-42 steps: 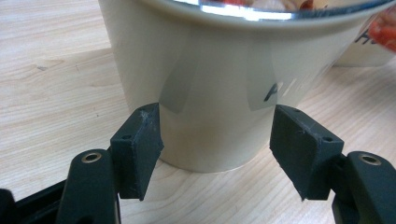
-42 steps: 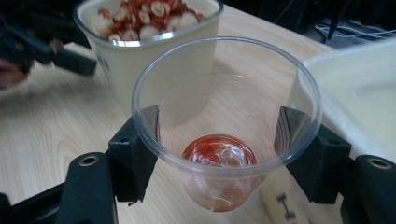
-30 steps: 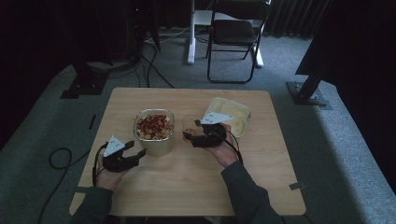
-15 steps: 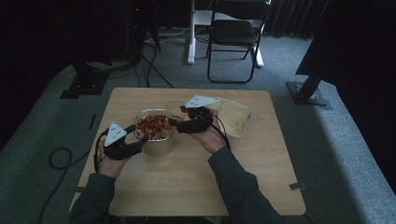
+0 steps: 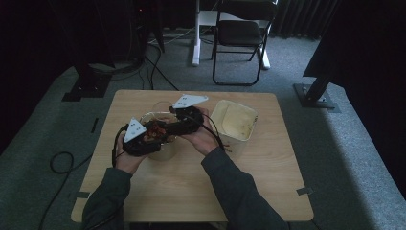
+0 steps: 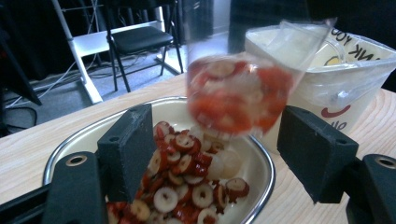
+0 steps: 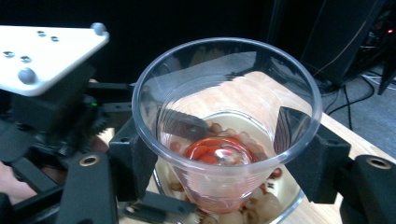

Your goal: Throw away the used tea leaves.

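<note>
The right gripper view looks straight down into a clear plastic cup (image 7: pixel 224 126) clamped in the right gripper (image 7: pixel 224 163), a few red slices at its bottom. In the left gripper view that cup hangs over the steel bowl (image 6: pixel 264 161) of red-and-white fruit slices (image 6: pixel 187 186); the left gripper (image 6: pixel 219 154) has just been opening its jaws, now wide with nothing pinched. The high view adds the layout: bowl mid-worktop (image 5: pixel 191 191), a bag-lined tub (image 5: pixel 233 120) to the right, near the far edge. Front half of the worktop is bare. A folding chair (image 5: pixel 239 36) and cables sit on grey carpet behind.
</note>
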`<state>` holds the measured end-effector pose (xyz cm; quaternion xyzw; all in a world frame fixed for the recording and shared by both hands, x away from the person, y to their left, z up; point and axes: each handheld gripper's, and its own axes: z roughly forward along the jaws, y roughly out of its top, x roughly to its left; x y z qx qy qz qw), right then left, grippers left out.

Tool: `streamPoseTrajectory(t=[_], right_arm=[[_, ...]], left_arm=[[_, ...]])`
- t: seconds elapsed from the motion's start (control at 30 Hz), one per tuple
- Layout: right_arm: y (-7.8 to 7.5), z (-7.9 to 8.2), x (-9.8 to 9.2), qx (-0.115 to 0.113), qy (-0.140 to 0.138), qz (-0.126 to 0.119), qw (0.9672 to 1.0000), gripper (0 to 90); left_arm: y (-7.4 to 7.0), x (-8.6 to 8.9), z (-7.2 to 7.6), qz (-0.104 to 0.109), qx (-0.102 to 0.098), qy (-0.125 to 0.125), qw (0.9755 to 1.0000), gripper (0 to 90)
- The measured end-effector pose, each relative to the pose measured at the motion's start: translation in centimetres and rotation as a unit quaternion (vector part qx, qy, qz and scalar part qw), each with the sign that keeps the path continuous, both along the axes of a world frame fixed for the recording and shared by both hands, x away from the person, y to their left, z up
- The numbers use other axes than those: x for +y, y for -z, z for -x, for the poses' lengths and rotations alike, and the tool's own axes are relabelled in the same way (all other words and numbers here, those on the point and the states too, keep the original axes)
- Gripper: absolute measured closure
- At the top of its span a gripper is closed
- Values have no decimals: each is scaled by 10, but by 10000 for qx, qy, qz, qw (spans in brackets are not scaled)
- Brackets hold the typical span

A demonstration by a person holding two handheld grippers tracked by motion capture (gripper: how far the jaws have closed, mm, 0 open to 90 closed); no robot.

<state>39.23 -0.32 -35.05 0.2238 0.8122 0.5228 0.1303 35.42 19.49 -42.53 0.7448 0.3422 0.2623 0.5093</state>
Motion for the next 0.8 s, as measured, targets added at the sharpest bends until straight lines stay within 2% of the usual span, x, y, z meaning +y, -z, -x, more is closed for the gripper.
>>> streamPoseTrajectory(t=[0.17,0.23,0.37,0.67,0.73,0.8], right_arm=[[1,2,8,13,-101,43,9999,314],[1,1,9,37,-95,59,9999,314],[3,-1,9,69,-109,102,9999,310],[3,-1,8,115,-132,98,9998,279],[3,0,7,87,-102,132,9998,252],[5,2,2,74,-72,92,9999,229]], left_arm=[[3,-5,-6,-48,80,63,9999,275],[4,-6,-6,-65,66,66,9999,343],[4,-7,-6,-120,58,40,9999,412],[5,-5,-5,-140,-62,-29,9999,425],[5,-2,-5,-83,-60,-24,9999,425],[4,2,-6,-19,-91,-140,9999,426]])
